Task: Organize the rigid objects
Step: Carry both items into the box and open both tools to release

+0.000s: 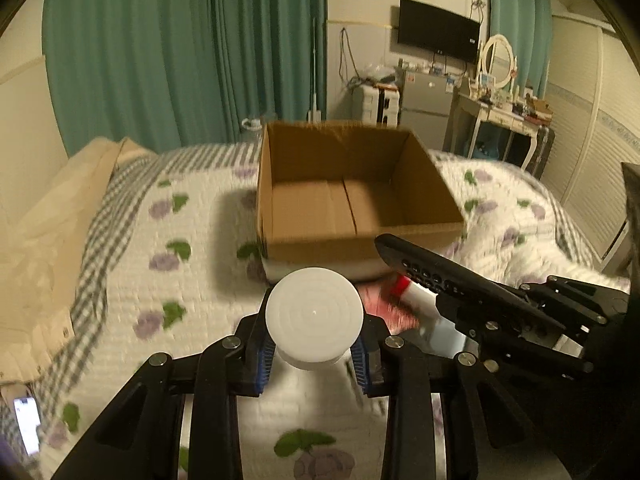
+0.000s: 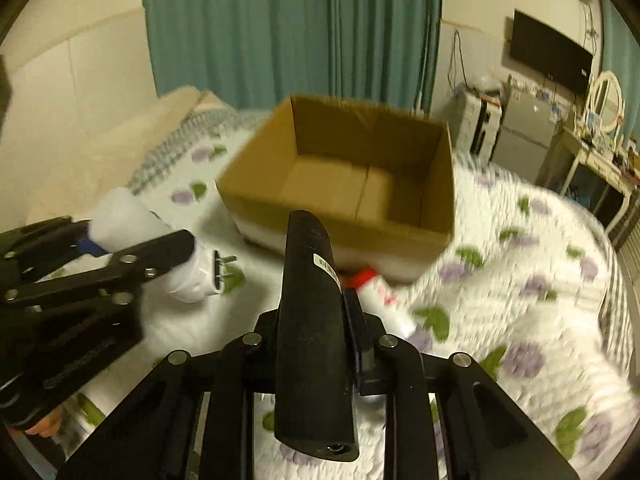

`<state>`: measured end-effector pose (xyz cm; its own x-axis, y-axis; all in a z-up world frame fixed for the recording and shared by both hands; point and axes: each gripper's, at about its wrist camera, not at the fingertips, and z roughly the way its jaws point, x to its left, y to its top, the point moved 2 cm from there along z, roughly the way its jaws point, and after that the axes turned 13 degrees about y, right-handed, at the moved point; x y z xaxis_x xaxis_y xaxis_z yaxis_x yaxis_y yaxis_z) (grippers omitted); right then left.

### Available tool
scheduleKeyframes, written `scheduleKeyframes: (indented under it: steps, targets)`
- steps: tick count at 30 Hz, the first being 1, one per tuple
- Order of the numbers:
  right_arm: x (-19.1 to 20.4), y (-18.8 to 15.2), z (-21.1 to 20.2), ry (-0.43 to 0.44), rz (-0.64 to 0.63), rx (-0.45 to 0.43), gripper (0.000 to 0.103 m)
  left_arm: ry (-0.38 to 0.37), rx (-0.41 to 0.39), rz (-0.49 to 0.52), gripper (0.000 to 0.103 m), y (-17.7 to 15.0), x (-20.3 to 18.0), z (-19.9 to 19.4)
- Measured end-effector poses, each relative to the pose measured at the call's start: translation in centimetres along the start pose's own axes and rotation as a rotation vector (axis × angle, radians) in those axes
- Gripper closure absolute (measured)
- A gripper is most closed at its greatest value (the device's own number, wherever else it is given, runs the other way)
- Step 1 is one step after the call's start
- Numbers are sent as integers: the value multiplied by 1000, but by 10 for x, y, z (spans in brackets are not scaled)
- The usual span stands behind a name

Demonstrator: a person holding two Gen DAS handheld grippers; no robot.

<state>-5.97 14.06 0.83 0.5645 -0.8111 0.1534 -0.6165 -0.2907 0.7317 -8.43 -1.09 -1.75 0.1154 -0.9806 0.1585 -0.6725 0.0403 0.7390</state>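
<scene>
White plug (image 1: 314, 316) clamped in left gripper (image 1: 314, 354), black remote (image 2: 310, 320) in right gripper (image 2: 316, 320), seemingly short of box (image 2: 340, 216).

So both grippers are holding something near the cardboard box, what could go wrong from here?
The left gripper clamps the round white object only at its sides, so it might slip or twist out.

The right gripper grips the black remote near one end, so the long free end could swing and catch the box rim.

A red-capped white bottle lies on the bedspread against the box front, where a dropped item might knock it.
</scene>
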Motion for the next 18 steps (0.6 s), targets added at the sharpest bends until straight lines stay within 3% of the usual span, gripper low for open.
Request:
scheduleKeyframes:
  steps: [10, 14, 18]
  targets:
    - [-27, 105, -3, -22, -55, -137, 82, 1, -74, -14, 70, 90, -2, 22]
    - [-51, 126, 30, -8, -24, -125, 82, 26, -60, 6, 70, 105, -8, 49]
    - [-75, 124, 67, -6, 6, -94, 82, 42, -28, 28, 70, 109, -17, 79]
